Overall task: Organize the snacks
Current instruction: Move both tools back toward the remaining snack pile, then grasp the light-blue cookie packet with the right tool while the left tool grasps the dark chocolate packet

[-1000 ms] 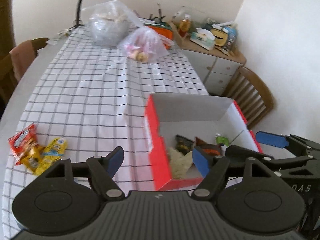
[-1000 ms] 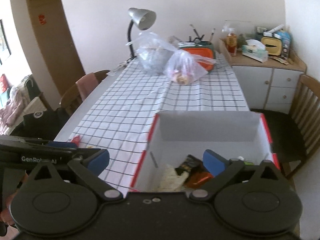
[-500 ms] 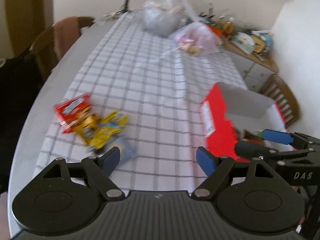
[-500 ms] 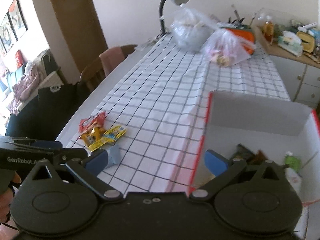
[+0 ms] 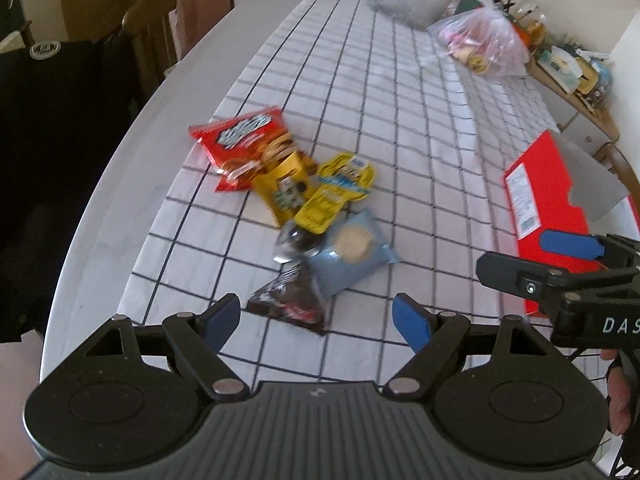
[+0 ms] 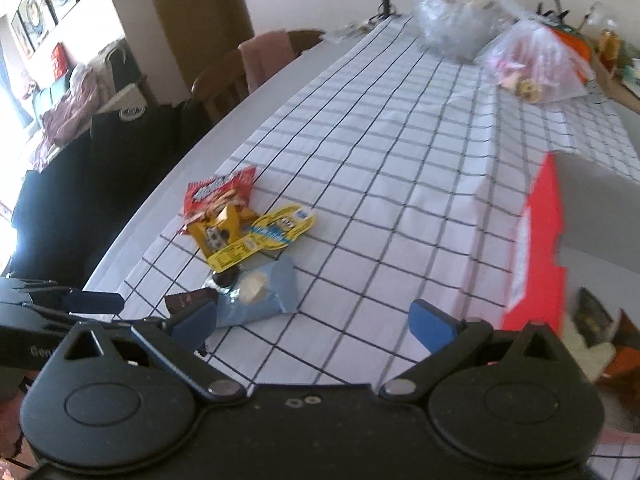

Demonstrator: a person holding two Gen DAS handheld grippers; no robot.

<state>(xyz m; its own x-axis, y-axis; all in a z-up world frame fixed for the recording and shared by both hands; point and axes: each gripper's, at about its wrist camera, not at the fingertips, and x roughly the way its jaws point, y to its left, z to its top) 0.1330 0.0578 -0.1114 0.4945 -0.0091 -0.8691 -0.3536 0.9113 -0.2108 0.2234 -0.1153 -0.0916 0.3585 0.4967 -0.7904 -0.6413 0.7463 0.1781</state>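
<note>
A pile of snack packets lies on the checked tablecloth: a red packet [image 5: 244,140], a yellow box-like packet [image 5: 282,190], a yellow sachet [image 5: 334,194], a light blue packet [image 5: 352,254] and a dark packet [image 5: 292,298]. My left gripper [image 5: 318,318] is open and empty, hovering just short of the dark packet. My right gripper [image 6: 316,322] is open and empty, to the right of the pile; the light blue packet [image 6: 260,292] lies by its left finger. The red box [image 6: 540,248] with snacks inside stands at the right.
Two clear plastic bags [image 5: 480,44] sit at the table's far end. Wooden chairs [image 5: 160,36] stand along the left side. A cluttered cabinet [image 5: 576,72] is beyond the table at the right. The right gripper shows in the left wrist view [image 5: 560,264].
Both grippers have swung left, away from the red box and toward the snack pile. The pile is now close in front of the left gripper. Both stay open.
</note>
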